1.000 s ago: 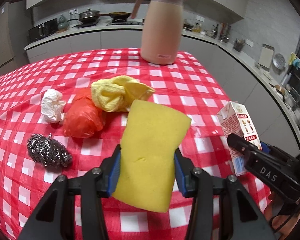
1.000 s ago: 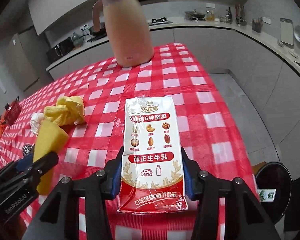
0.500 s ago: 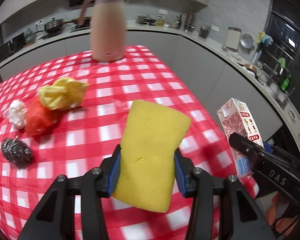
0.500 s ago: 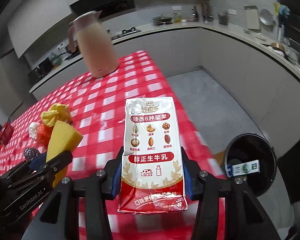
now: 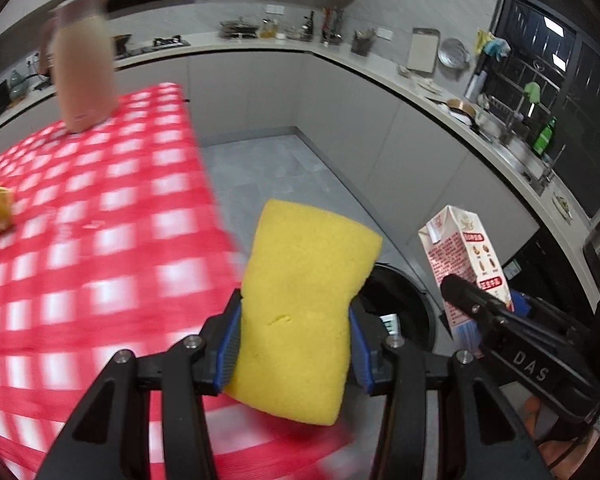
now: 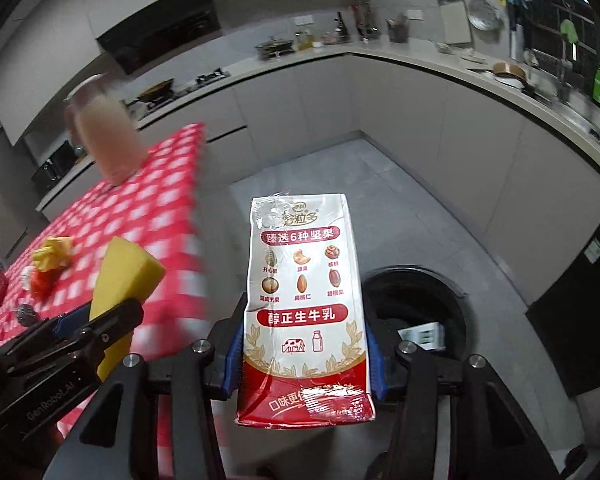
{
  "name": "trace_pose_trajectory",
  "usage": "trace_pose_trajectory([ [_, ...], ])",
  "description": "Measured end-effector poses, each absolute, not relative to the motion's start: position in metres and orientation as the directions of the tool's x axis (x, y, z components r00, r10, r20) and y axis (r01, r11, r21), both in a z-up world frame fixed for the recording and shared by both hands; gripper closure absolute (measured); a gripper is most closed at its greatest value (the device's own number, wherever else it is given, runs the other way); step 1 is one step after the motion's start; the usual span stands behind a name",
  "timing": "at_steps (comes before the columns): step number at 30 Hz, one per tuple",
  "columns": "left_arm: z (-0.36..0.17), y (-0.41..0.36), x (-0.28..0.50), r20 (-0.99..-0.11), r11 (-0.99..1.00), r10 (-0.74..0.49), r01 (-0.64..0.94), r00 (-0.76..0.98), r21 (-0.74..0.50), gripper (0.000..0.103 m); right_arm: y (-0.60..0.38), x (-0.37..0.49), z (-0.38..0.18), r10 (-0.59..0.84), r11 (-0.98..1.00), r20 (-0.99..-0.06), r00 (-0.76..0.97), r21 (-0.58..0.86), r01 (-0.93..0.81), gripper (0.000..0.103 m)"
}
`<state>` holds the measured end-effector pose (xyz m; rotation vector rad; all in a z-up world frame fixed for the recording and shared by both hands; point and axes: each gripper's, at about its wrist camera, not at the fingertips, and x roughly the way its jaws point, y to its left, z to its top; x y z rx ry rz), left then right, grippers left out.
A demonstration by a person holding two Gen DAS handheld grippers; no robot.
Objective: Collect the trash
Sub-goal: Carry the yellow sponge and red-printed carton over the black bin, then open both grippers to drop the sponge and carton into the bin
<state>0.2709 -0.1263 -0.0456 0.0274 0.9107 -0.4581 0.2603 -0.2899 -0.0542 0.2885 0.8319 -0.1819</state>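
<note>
**Left wrist view: sponge and carton on their way to the bin**

In the left wrist view the left gripper (image 5: 294,344) is clamped on a yellow sponge (image 5: 304,312), its blue pads pressed into both sides. The sponge hangs past the right edge of the table (image 5: 100,260), with the black bin (image 5: 404,300) on the floor just behind it, partly hidden. To the right, the right gripper (image 5: 480,312) holds a carton (image 5: 464,256) upright beside the sponge.

The right wrist view shows the right gripper (image 6: 304,356) clenched on the carton (image 6: 304,296), pads against its two narrow sides. The bin (image 6: 416,308) sits just right of and behind the carton, and a white and green piece of packaging (image 6: 420,334) already lies inside. The left gripper (image 6: 96,320) and its sponge (image 6: 120,276) are at the near left, over the table edge (image 6: 160,220).

As for progress, I judge the task part done: one item is in the bin, two more are in hand and near it, neither yet dropped. Left on the table are a yellow cloth (image 6: 52,254), something orange (image 6: 42,282), a white wad beside it, and a steel scourer (image 6: 26,314). A pink jug (image 6: 108,136) stands at the far end and looks like no trash. The next need is to bring both grippers over the bin mouth before letting go.
</note>
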Motion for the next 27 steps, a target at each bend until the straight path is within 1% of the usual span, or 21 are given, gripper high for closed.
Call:
trace_pose_trajectory([
  [6,-0.070,-0.192,0.272,-0.794,0.894,-0.372,0.414,0.480,-0.168,0.054,-0.364,0.255,-0.085,-0.051,0.938,-0.783,0.620,0.176,0.300,0.052],
  [13,-0.111,-0.227,0.283,-0.842,0.917,-0.315,0.370,0.438,-0.151,0.052,-0.402,0.265,-0.130,-0.010,0.942,-0.829,0.560,0.181,0.283,0.052],
  [16,-0.128,-0.236,0.289,-0.864,0.928,-0.284,0.344,0.415,-0.141,0.049,-0.409,0.277,-0.149,0.024,0.948,-0.844,0.536,0.190,0.256,0.051],
  [20,-0.146,-0.240,0.296,-0.895,0.944,-0.234,0.309,0.381,-0.116,0.040,-0.415,0.289,-0.164,0.020,0.958,-0.859,0.511,0.163,0.237,0.049],
  [21,-0.148,-0.240,0.299,-0.902,0.948,-0.225,0.298,0.368,-0.114,0.038,-0.417,0.291,-0.165,0.017,0.959,-0.861,0.509,0.158,0.235,0.046],
  [22,-0.148,-0.239,0.300,-0.907,0.950,-0.216,0.291,0.360,-0.111,0.036,-0.419,0.293,-0.165,0.020,0.958,-0.860,0.509,0.161,0.235,0.040],
  [23,-0.146,-0.239,0.301,-0.908,0.952,-0.211,0.288,0.363,-0.106,0.036,-0.422,0.293,-0.164,0.023,0.956,-0.857,0.514,0.169,0.240,0.038],
  [27,-0.118,-0.238,0.294,-0.878,0.948,-0.226,0.304,0.421,-0.097,0.035,-0.425,0.288,-0.147,0.011,0.948,-0.830,0.557,0.186,0.258,0.037],
])
